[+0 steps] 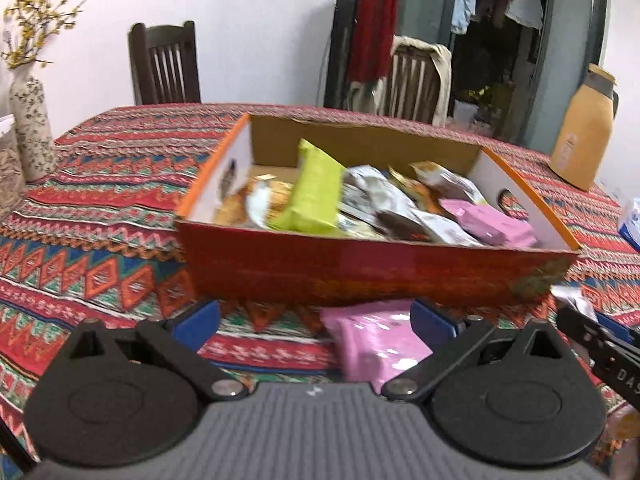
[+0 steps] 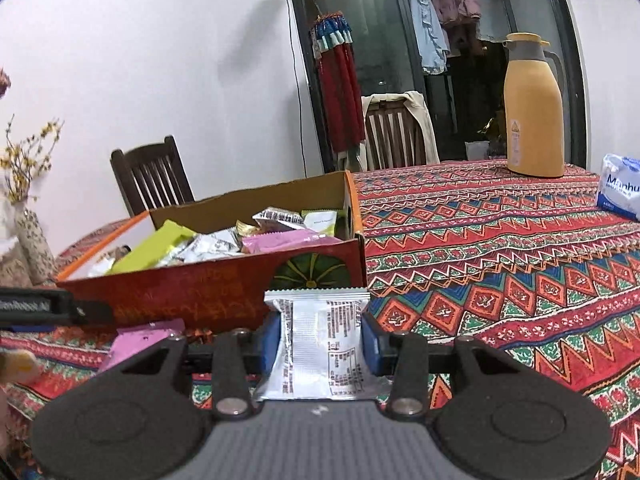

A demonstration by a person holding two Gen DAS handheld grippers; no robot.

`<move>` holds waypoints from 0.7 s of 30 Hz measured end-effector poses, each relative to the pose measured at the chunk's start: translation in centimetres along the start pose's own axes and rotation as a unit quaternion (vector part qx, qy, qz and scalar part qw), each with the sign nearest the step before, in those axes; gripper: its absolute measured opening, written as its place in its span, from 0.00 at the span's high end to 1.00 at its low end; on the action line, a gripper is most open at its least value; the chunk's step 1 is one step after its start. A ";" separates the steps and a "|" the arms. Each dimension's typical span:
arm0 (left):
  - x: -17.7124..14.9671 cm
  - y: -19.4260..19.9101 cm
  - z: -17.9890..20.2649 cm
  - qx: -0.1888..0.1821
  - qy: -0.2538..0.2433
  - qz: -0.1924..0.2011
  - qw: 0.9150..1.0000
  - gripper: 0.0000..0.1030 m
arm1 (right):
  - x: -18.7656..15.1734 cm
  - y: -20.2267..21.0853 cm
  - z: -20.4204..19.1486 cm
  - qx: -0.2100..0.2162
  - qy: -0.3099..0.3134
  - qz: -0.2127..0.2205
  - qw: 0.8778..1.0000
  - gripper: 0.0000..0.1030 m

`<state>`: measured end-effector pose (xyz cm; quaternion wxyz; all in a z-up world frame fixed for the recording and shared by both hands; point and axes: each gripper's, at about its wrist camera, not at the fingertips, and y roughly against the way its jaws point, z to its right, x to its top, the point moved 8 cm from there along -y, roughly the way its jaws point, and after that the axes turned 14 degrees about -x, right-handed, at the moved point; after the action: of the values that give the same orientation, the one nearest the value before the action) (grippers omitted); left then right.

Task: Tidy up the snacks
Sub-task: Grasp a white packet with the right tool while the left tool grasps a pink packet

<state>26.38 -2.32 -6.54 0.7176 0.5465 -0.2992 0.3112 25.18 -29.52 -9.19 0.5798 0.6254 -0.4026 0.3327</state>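
A red cardboard box [image 1: 360,272] with an orange rim stands on the patterned tablecloth. Inside it lie several snack packets, among them a green one [image 1: 316,196], a pink one [image 1: 492,224] and silver ones. My left gripper [image 1: 316,320] is open in front of the box's near wall. A loose pink packet [image 1: 376,340] lies on the cloth by its right finger. My right gripper [image 2: 322,342] is shut on a silver snack packet [image 2: 320,344], held upright just before the box [image 2: 180,292]. The same pink packet [image 2: 140,340] lies to its left.
A yellow thermos jug [image 2: 532,112] and a blue-white tissue pack [image 2: 620,192] stand at the table's far right. A floral vase [image 1: 32,128] with yellow twigs is at the left edge. Two wooden chairs [image 1: 164,64] [image 2: 396,132] stand behind the table.
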 end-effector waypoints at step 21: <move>-3.0 -4.4 3.5 0.037 -0.006 -0.077 0.996 0.02 | 0.0 0.4 0.2 0.022 -0.020 0.003 1.000 0.59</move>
<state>27.57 -7.01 -10.66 0.7171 0.5959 -0.2490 0.2622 24.80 -29.74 -9.03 0.5570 0.6430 -0.4084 0.3308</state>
